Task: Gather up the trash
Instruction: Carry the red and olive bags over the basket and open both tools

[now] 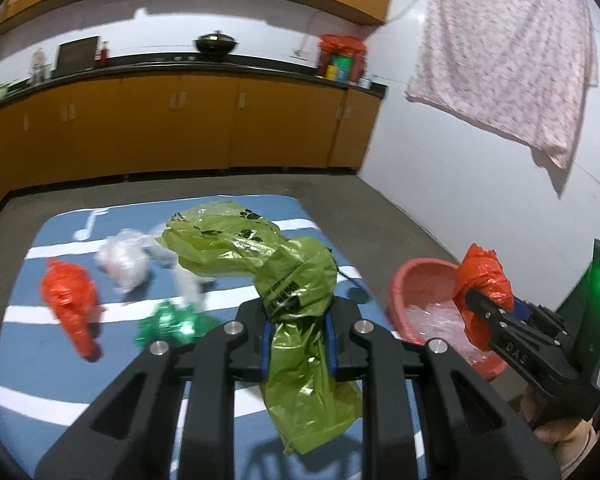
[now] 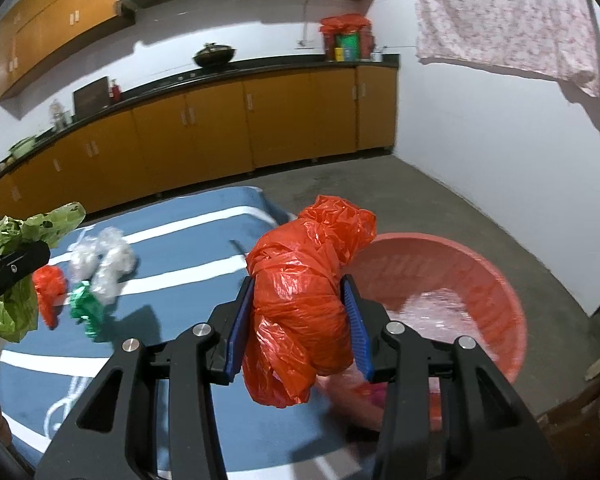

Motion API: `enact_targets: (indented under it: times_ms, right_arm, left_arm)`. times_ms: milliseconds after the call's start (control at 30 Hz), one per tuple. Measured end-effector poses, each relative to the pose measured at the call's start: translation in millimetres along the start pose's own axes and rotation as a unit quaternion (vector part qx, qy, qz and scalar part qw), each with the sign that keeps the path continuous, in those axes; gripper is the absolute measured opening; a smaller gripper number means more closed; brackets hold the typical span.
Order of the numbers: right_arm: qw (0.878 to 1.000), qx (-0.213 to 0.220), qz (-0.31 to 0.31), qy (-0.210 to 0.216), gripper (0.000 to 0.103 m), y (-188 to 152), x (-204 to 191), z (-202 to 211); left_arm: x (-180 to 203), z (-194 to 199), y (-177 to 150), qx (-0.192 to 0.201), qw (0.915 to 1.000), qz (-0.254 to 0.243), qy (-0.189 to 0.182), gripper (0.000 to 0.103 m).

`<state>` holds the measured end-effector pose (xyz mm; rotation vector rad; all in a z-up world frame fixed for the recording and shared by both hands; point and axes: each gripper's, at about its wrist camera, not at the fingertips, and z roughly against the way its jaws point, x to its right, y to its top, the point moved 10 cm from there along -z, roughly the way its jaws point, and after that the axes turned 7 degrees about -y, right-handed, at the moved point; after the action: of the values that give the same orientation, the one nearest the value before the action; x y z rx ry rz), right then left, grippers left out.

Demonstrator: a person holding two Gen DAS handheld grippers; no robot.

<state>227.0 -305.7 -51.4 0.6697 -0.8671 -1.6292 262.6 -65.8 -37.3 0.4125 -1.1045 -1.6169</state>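
The left gripper [image 1: 298, 330], at lower centre of its wrist view, is clamped on a crumpled green plastic bag [image 1: 288, 280], its blue pads [image 1: 264, 344] pinching the bag's narrow middle so that both loose ends hang free above and below. The right gripper [image 2: 298, 330] likewise grips a bunched orange plastic bag [image 2: 300, 300] across its bulk, the jaws held further apart because the wad is thicker. Both loads are carried clear of the blue striped mat [image 1: 36, 364], presumably for transfer to the red basin [image 2: 495, 280] at the right of each frame, which already holds clear plastic film [image 2: 439, 308]. The orange bag lies nearest the basin rim. Uncollected on the mat, at left of both views, are a second orange bag [image 1: 70, 300], a small green wad [image 1: 168, 322] and clear crumpled bags [image 1: 124, 260].
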Motion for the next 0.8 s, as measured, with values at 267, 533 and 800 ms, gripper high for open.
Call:
enact_targets:
  times_ms: [267, 533, 800]
  right_arm:
    - [0.998, 0.005, -0.026, -0.053, 0.044, 6, 65, -2]
    - [0.995, -0.002, -0.055, -0.080, 0.044, 2, 110, -13]
    - [0.993, -0.010, -0.081, -0.083, 0.044, -2, 137, -26]
  left_arm:
    - [76, -46, -4, -0.026, 0.9967, -0.045, -0.062, 0.021]
    - [142, -94, -17, -0.055, 0.9886, -0.081, -0.114, 0.021]
    - [185, -131, -30, -0.081, 0.9797, -0.104, -0.151, 0.021]
